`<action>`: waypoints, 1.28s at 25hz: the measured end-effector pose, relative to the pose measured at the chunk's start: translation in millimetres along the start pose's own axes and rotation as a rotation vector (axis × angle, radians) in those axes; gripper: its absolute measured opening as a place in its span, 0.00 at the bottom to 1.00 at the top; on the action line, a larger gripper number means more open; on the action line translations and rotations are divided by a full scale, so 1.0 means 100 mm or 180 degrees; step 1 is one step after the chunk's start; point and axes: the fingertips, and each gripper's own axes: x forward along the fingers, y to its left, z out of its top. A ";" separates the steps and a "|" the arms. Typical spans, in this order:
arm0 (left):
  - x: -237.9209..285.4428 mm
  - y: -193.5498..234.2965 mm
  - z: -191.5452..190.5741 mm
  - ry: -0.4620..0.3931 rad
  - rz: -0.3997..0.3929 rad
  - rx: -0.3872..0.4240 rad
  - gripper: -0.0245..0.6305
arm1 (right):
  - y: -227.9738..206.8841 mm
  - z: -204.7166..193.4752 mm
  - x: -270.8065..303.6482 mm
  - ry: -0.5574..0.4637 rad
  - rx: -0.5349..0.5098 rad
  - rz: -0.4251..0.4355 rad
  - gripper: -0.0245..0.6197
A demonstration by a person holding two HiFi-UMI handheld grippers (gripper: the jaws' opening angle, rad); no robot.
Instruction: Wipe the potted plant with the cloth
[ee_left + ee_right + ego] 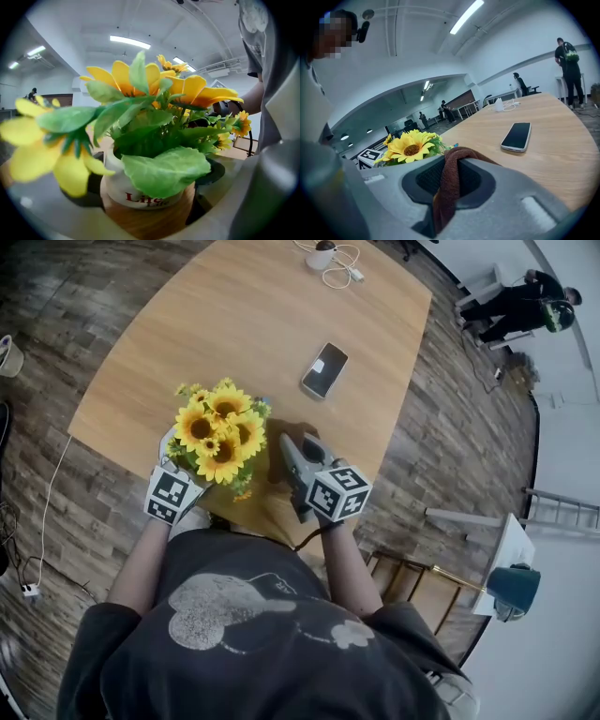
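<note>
Status: potted plant (217, 432) stands upright at the near edge of the tabletop (234, 324), just in front of me. Left hand-held gripper (187, 474) has its jaws spread wide w/ the pot between them; I see no pad pressing on it, so I read it as released. Right hand-held gripper (298, 460) is clenched on the brown cloth (446, 192), which hangs pinched between the jaws.

Key relation: plant lies just beside the right hand-held gripper, on its left. That gripper points away from me along the tabletop, approx. toward the phone (324, 369), i.e. past the blooms, not at them. Plant axis is vertical. Judgement: next move needs the cloth swung left onto the leaves, w/ the left steadying the pot
</note>
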 end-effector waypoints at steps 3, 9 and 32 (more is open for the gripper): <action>0.02 -0.05 0.02 -0.0029 -0.0066 0.0031 0.91 | 0.01 -0.08 0.05 0.0073 0.0001 0.0019 0.10; 0.03 -0.06 0.01 -0.0073 -0.0194 0.0065 0.90 | -0.04 -0.20 0.26 0.0191 0.0095 0.0063 0.10; -0.03 -0.24 -0.03 0.0020 -0.0344 0.0029 0.90 | 0.39 -0.22 0.83 0.0449 0.0256 0.1213 0.10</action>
